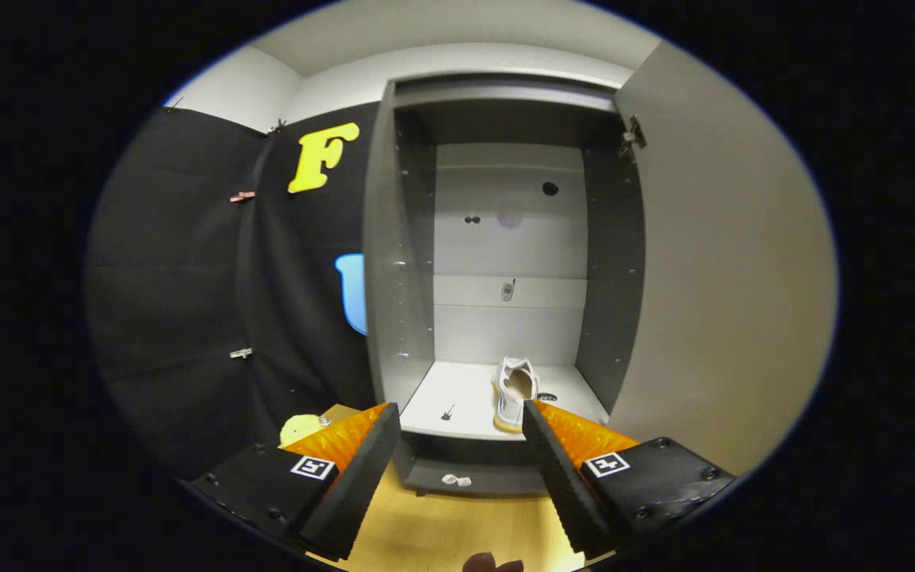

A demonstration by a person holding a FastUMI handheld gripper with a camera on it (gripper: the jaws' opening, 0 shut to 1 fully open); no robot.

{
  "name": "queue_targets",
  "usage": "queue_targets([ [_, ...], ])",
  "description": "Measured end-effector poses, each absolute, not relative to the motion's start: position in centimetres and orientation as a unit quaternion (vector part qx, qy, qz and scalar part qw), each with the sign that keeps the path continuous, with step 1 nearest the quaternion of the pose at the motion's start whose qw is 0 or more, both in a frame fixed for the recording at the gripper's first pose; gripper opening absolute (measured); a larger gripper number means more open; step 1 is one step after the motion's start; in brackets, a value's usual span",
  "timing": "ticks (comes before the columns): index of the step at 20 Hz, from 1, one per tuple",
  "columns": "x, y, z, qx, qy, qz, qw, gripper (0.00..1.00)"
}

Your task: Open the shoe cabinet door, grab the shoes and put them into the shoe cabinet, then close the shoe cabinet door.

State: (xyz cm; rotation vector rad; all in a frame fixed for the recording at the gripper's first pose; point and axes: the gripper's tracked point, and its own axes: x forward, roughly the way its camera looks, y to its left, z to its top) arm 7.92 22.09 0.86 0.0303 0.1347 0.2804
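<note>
Soft even light, strong fisheye warp

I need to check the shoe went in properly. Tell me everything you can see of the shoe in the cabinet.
The shoe is whitish, low-cut, seemingly fabric, with a pale sole. It rests alone on the cabinet's bottom shelf, right of centre, lengthwise and tipped so its opening shows. The open gripper is short of it, not touching.

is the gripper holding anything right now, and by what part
Nothing is held. The gripper is open with an empty gap between its fingers; the white shoe lies beyond them on the cabinet floor, untouched.
</note>
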Motion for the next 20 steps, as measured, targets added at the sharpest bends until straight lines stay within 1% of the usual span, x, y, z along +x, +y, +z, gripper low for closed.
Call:
queue_targets([
  [4,0.3,17.5,3.3,0.02,0.034,0.142,0.989,0.98],
  [7,-4.7,13.0,5.2,0.067,0.025,0.138,0.988,0.98],
  [10,-7.0,5.9,6.9,0.051,-0.005,0.089,0.995,0.97],
  [13,-6.7,-1.2,7.7,0.04,-0.026,0.01,0.999,0.97],
  [15,-5.7,-5.2,6.6,0.038,-0.016,-0.037,0.998,0.98],
  [18,-4.1,-10.1,4.1,0.048,0.019,-0.084,0.995,0.98],
  [20,-3.5,-12.6,3.3,0.055,0.025,-0.101,0.993,0.98],
])
